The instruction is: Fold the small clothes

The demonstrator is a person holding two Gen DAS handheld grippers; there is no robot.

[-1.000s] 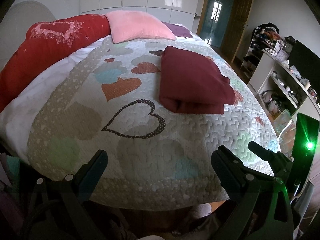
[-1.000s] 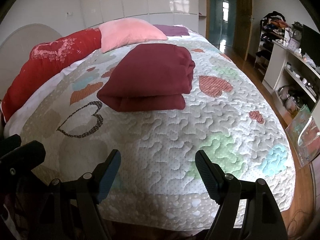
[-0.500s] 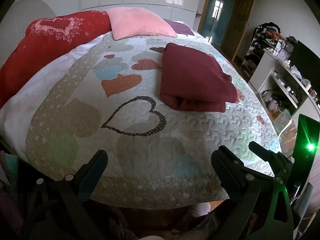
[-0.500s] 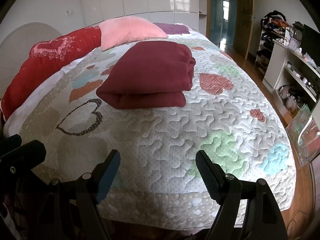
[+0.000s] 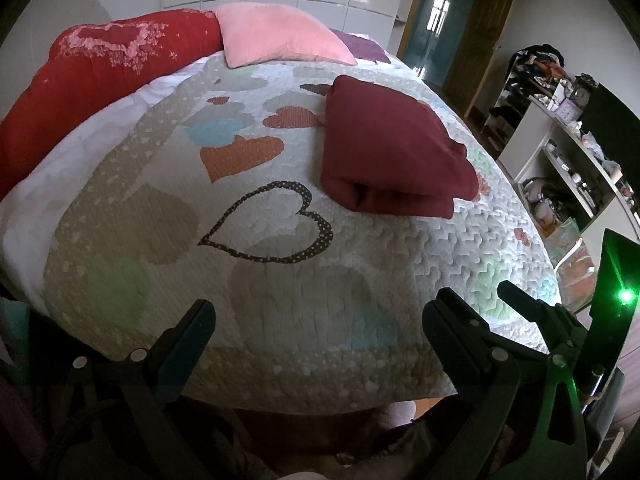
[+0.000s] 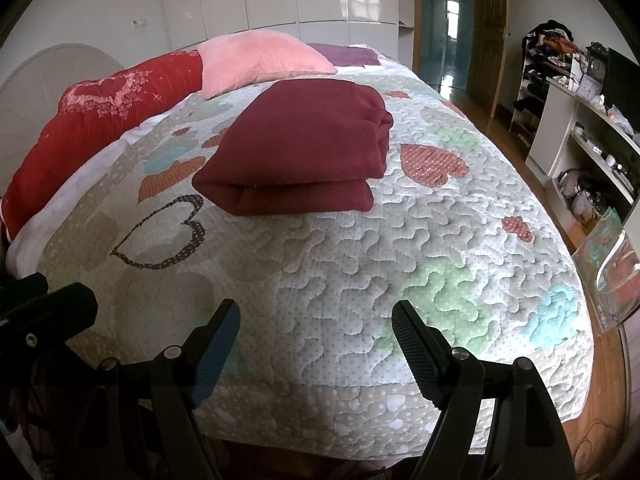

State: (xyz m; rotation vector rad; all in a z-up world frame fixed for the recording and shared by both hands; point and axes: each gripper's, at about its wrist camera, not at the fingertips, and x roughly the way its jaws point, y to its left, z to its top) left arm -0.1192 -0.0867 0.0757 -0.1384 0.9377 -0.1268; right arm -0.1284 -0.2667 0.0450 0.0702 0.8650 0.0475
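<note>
A dark red cloth (image 5: 392,152) lies folded on the bed cover (image 5: 280,288). In the left view it sits at about one o'clock from the middle. In the right view (image 6: 300,144) it sits at about eleven o'clock. It is a neat thick bundle with layers stacked on top of each other, and the rolled edge faces the cameras.

The left gripper (image 5: 320,328) is at the foot of the bed, and its jaws are spread wide with nothing in them. The right gripper (image 6: 316,336) is beside it, and its jaws are spread wide and hold nothing too. Both are well apart from the cloth.

The cloth looks soft, floppy and light. It probably bends anywhere you lift it, so the folds could fall open if only one corner is pulled. It does not look slippery or easy to break. A good place to hold it would be the thick rolled edge at the front, near both ends, one gripper on each side.

A pink pillow (image 5: 276,36) and a red blanket (image 5: 92,76) lie at the far end of the bed, at about eleven o'clock. The folding looks done.
</note>
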